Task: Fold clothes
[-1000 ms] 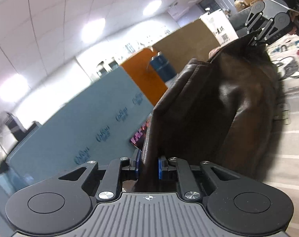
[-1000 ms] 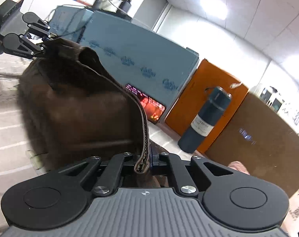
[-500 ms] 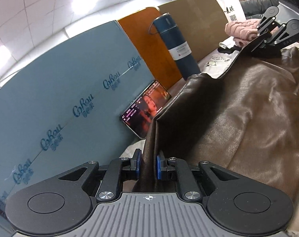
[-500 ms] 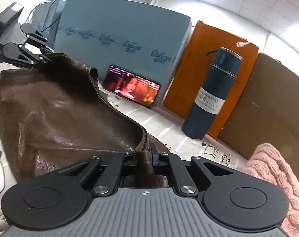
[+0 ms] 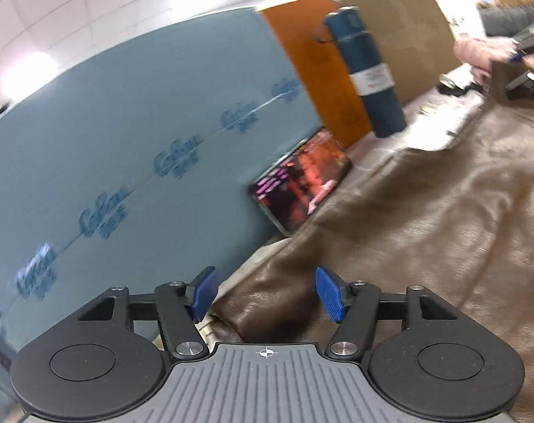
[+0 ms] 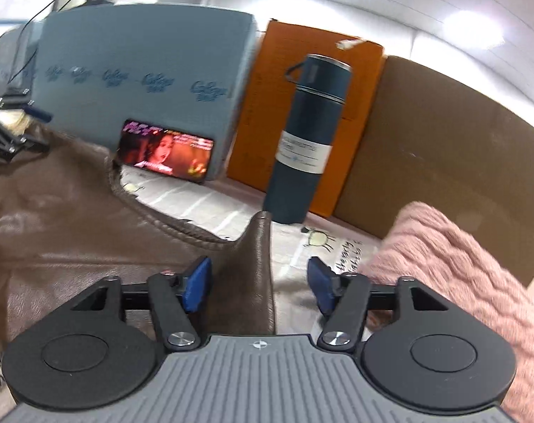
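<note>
A brown leather jacket lies spread on the table. My left gripper hovers over one of its corners. The jaws are opening, and the blue pads stand clear of the leather between them. In the right wrist view the jacket stretches off to the left. My right gripper is also opening, and a raised flap of the jacket stands loose between its pads, nearer the left one. Each gripper shows in the other's view: the right gripper at the far right, the left gripper at the far left.
Along the back stand a blue-grey foam board, an orange board and brown cardboard. A dark blue flask stands upright and a lit phone leans on the foam board. A pink knit garment lies at the right.
Both grippers came down with the jacket, which hung between them and now lies on the table. Both sets of jaws were shut on its edge and have opened off it.
</note>
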{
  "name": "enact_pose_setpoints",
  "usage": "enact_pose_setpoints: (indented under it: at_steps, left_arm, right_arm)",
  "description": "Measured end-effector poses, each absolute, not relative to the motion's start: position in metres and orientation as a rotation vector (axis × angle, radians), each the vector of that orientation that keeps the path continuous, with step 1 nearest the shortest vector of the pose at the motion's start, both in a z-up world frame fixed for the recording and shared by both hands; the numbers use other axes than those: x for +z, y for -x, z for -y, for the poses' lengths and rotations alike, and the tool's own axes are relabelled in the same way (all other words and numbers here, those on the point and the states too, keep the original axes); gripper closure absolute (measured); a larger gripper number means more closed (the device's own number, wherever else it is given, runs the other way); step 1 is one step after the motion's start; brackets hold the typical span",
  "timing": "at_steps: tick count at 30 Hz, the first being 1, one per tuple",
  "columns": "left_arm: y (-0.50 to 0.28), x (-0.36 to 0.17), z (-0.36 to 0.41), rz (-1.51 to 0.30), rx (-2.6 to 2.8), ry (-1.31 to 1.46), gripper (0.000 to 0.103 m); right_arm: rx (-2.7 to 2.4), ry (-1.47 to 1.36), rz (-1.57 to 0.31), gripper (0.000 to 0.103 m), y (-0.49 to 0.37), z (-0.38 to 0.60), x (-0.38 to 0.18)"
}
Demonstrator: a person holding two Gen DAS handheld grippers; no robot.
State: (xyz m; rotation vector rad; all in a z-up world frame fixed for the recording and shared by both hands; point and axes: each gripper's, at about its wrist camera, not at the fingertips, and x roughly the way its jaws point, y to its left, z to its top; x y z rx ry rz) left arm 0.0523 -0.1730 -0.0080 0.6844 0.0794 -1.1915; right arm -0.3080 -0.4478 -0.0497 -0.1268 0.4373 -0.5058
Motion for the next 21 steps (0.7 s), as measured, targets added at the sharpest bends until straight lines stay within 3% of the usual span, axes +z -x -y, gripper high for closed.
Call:
enact_pose_setpoints:
  at_steps: [4,11,13,15,21]
  left_arm:
    - [-0.069,-0.008,0.171,-0.153,-1.117,-0.601,0.028]
    - [-0.057,0.003,0.172,-0.127,-0.981,-0.597,0.026]
    - [-0.051,0.017,0.162,-0.127,-0.950,-0.523,0.019]
    - [-0.047,0.030,0.146,-0.170,-0.946,-0.420,0.012]
    - [-0.042,0.038,0.093,-0.421,-1.078,-0.118,0.004]
  right_arm:
    - [-0.540,0.011,-0.412,0.037,0.315,0.461,-0.051]
    - [-0.626,0.043,-0.471,0.035,0.305,0.457,-0.053]
    - [-0.673,0.018,-0.433,0.024,0.312,0.451,-0.043]
    - [-0.728,-0.005,-0.381,0.015,0.323,0.440,-0.031]
    - [-0.781,-0.334,-0.335,0.014,0.362,0.409,-0.013]
